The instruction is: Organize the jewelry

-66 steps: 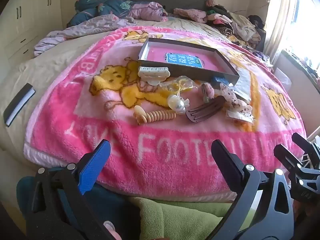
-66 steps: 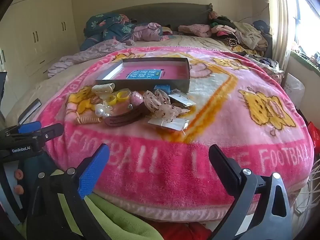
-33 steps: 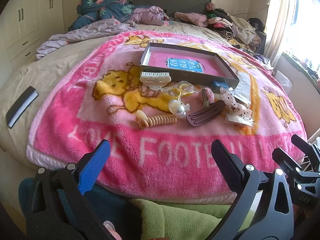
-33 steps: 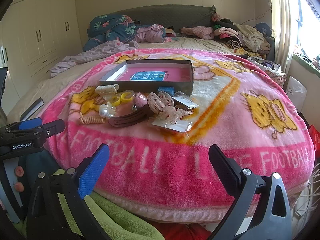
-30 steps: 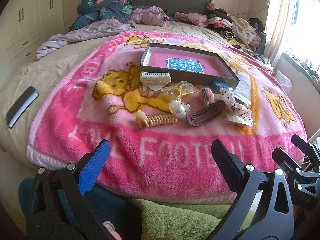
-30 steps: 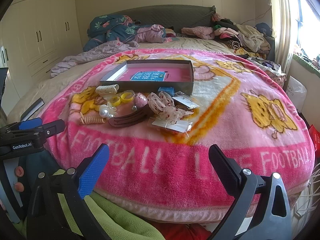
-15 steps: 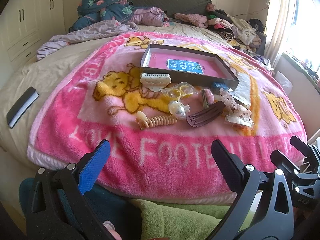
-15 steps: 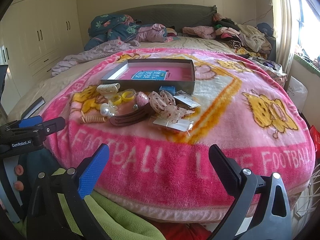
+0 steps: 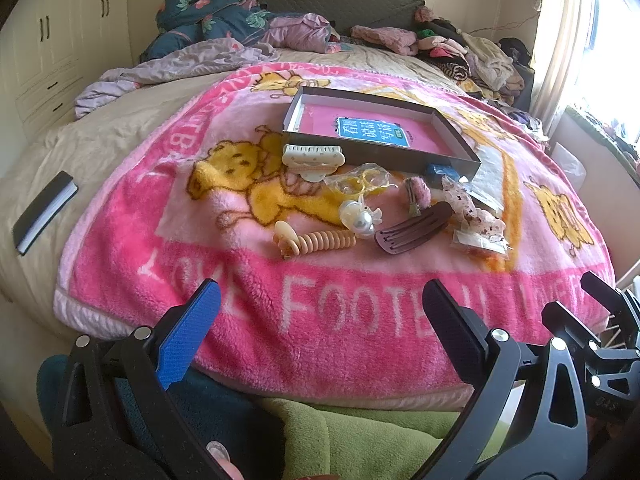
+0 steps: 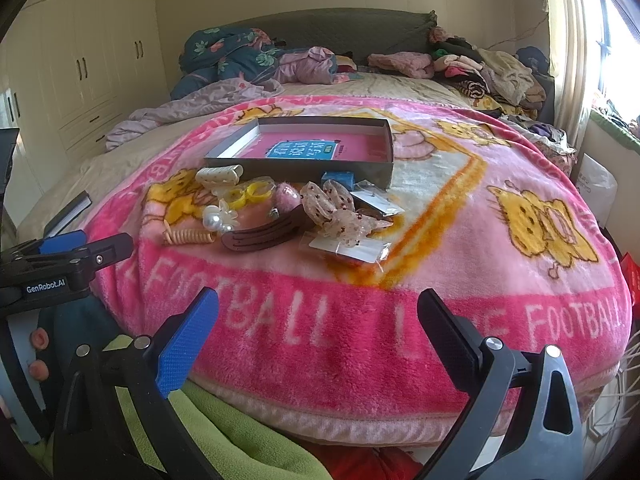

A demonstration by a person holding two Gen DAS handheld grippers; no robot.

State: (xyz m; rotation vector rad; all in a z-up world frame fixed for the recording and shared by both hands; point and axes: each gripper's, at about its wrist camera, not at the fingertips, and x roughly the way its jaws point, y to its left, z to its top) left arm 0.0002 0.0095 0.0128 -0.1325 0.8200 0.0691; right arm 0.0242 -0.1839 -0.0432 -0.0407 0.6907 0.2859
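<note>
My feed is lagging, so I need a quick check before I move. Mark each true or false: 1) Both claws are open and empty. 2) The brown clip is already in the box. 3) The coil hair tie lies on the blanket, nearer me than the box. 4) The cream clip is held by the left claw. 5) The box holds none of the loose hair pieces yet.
1) True: the left claw and the right claw are open, holding nothing.
2) False: the brown clip lies on the blanket, outside the box.
3) True: the coil tie is on the blanket, nearer than the box.
4) False: the cream clip sits on the blanket beside the box.
5) True.
</note>
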